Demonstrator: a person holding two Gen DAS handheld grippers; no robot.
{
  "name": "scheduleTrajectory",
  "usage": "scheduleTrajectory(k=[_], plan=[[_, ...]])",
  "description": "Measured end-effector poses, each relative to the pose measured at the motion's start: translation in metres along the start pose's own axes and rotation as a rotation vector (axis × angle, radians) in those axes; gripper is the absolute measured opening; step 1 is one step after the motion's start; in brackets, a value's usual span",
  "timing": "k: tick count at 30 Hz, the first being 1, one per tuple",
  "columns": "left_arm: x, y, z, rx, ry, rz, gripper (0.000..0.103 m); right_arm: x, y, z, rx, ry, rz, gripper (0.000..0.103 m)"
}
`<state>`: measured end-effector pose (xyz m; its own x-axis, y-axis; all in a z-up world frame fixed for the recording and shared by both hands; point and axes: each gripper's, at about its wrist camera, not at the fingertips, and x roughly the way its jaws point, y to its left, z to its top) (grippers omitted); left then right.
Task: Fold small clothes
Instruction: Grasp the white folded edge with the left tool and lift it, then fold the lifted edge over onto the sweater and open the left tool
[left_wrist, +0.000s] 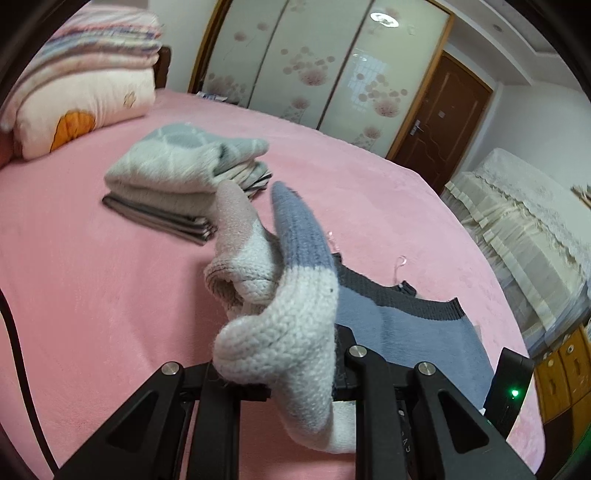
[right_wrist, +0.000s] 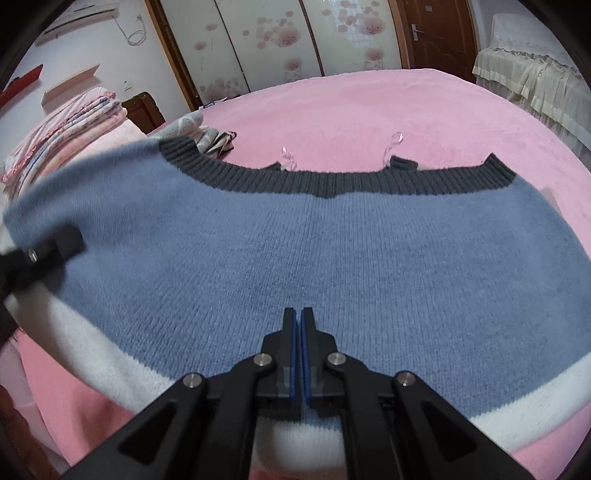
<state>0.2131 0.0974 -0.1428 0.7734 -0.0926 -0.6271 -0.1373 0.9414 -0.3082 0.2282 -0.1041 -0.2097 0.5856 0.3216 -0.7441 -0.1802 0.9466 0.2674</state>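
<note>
Left gripper lifts a sleeve of the sweater while the right pins the body to the bed.

The pink bed (right_wrist: 369, 107) carries everything: a blue, white and grey knit sweater (right_wrist: 295, 240) lies spread across its near half, collar toward the far side, with a stack of folded clothes (left_wrist: 173, 177) farther off on the left. The left gripper (left_wrist: 295, 380) has its fingers pinching a bunched white and blue sleeve (left_wrist: 280, 317), raised off the bed. The right gripper (right_wrist: 297, 317) rests on the blue panel, fingers pressed together and holding nothing. The risk, as I judge it: the thick knit could slip from the pinch, or the lift could drag the body askew, since the right gripper only presses on it.
</note>
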Motion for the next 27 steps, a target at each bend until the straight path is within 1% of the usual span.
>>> scheduleTrajectory(k=[3, 6, 10, 17, 21, 23, 26, 27], plan=[[-0.009, -0.02, 0.005, 0.055, -0.024, -0.003, 0.017, -0.012, -0.009, 0.001, 0.043, -0.01, 0.042, 0.003], [-0.015, -0.044, 0.009, 0.11, -0.037, -0.019, 0.017, -0.032, -0.02, 0.001, 0.071, -0.046, 0.052, 0.003], [-0.019, -0.089, 0.008, 0.203, -0.053, -0.043, 0.017, -0.06, -0.044, -0.002, 0.107, -0.087, 0.028, 0.003], [-0.008, -0.171, -0.005, 0.321, -0.038, -0.114, 0.017, -0.112, -0.109, -0.017, 0.195, -0.173, -0.044, 0.003], [0.009, -0.218, -0.026, 0.37, 0.01, -0.162, 0.017, -0.129, -0.139, -0.027, 0.237, -0.186, -0.088, 0.003], [0.022, -0.241, -0.044, 0.41, 0.046, -0.176, 0.017, -0.135, -0.156, -0.034, 0.265, -0.183, -0.106, 0.003], [0.044, -0.272, -0.075, 0.48, 0.123, -0.191, 0.017, -0.141, -0.175, -0.044, 0.303, -0.175, -0.12, 0.003], [0.047, -0.276, -0.084, 0.494, 0.136, -0.191, 0.017, -0.141, -0.179, -0.046, 0.311, -0.172, -0.126, 0.003]])
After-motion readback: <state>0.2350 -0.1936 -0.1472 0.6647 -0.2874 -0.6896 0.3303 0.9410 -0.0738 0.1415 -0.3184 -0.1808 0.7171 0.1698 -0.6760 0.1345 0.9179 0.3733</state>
